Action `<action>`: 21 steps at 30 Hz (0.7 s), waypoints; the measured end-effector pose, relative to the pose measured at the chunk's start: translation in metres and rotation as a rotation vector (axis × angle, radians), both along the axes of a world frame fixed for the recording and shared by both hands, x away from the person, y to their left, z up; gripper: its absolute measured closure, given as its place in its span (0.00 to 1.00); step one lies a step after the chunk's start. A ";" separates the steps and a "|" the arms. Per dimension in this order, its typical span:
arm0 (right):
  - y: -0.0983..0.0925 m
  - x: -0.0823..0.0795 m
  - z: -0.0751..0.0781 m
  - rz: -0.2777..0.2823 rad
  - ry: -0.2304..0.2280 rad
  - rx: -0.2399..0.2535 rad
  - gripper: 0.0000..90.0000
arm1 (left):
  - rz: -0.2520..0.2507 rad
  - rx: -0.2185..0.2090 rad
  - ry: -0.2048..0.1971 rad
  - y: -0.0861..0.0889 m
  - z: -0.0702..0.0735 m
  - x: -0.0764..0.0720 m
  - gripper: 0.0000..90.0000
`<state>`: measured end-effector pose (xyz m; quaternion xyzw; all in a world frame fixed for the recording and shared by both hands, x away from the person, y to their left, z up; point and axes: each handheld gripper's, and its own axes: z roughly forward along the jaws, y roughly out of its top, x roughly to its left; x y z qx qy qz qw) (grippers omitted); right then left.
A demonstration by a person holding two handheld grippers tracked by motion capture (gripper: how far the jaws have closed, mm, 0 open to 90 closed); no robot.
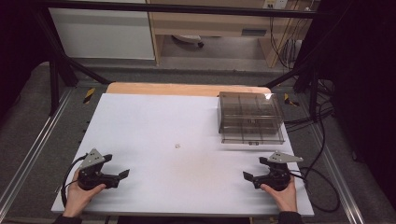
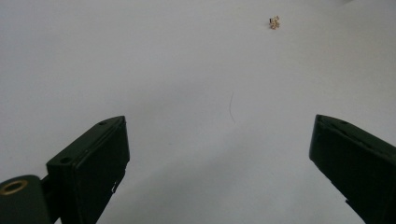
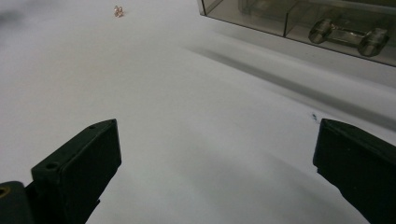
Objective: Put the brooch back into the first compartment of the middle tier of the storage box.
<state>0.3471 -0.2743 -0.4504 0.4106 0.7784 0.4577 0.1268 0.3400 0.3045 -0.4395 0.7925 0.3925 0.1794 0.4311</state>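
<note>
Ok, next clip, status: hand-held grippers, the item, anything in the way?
Left hand-held gripper open, right hand-held gripper open, both empty. Small gold item mid-sheet, untouched. Smoky compartment box far right, shut. Nothing between.

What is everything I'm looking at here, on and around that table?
Table: one, white top with a wooden far edge, centre.
Box: one, smoky clear plastic with compartments, far right of the table.
Small trinket: one, golden, too small to identify, mid-table.
Desk: one, light wood, behind the table.
Cables: several, black, right of the table.
Left gripper: one, black, near left corner, jaws open.
Right gripper: one, black, near right corner, jaws open.
Hands: two, holding the grippers.
</note>
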 end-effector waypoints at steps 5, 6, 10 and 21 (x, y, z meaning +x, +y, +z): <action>0.000 0.000 0.000 0.003 0.001 0.015 0.01 | -0.004 0.002 0.000 -0.003 0.001 0.000 0.06; 0.000 0.000 0.000 0.003 0.002 0.018 0.02 | -0.005 0.005 0.002 -0.003 0.001 0.000 0.06; 0.000 -0.001 0.000 0.004 0.006 0.017 0.01 | -0.012 0.019 0.003 -0.009 0.000 0.000 0.06; 0.000 -0.001 0.000 0.007 0.010 0.019 0.01 | -0.033 0.032 0.019 -0.025 -0.002 0.002 0.06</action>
